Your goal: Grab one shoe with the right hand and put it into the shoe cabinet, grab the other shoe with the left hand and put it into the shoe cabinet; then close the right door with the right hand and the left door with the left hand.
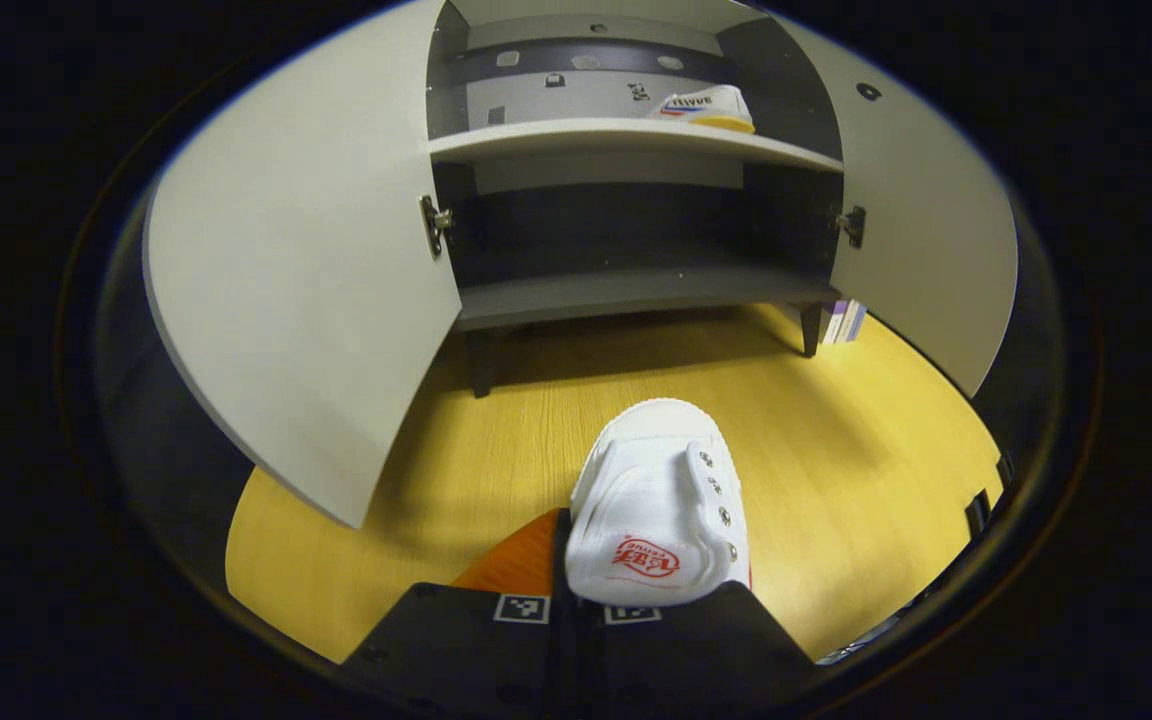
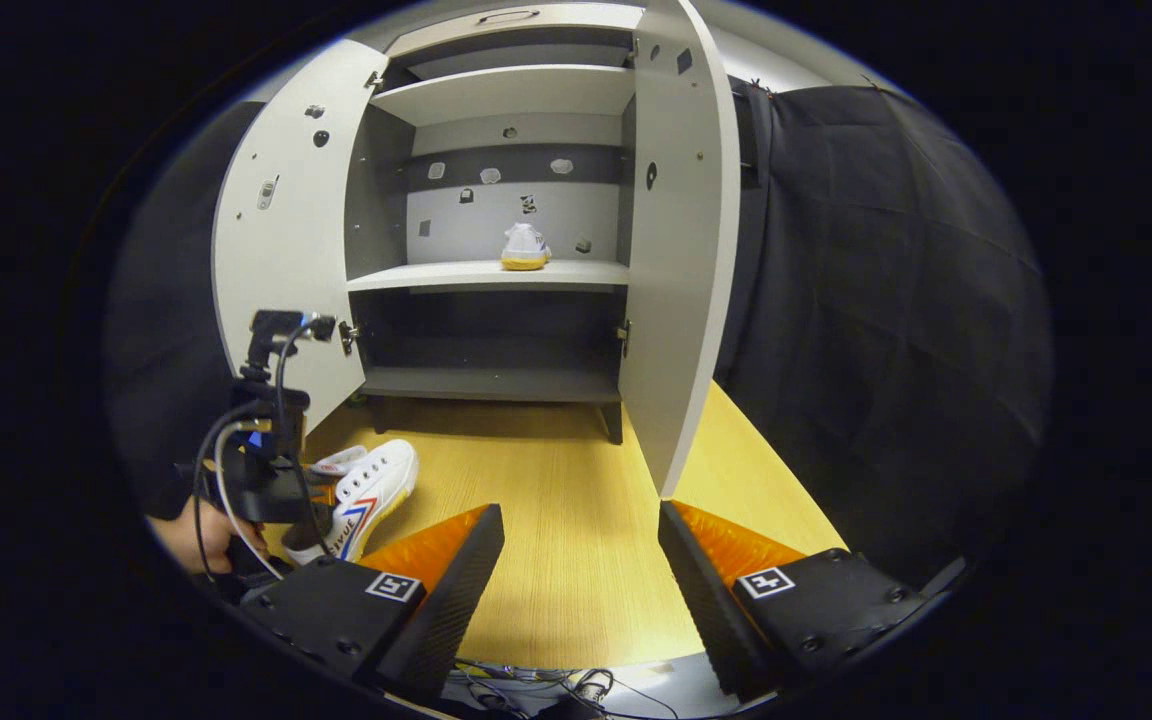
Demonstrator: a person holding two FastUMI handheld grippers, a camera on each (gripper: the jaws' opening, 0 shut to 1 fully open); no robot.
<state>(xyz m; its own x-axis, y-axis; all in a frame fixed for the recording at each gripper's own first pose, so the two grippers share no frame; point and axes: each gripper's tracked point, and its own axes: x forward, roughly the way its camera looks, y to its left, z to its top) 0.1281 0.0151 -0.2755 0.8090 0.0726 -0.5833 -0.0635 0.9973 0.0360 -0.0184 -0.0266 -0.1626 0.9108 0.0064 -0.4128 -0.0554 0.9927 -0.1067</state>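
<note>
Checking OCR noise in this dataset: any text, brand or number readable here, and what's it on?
No text reads cleanly.
Red logo on the white shoe on the floor: characters too blurred.
Side lettering on the shelf shoe: too small to read.
Square marker tags on the right gripper: patterns, no words.
Book spines beside the cabinet: unreadable.

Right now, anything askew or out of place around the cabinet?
Nothing damaged or spilled. One shoe stands on the middle shelf. The second shoe is on the floor, with the left gripper at its heel. Both doors, left door and right door, stand open. The right gripper is open.
</note>
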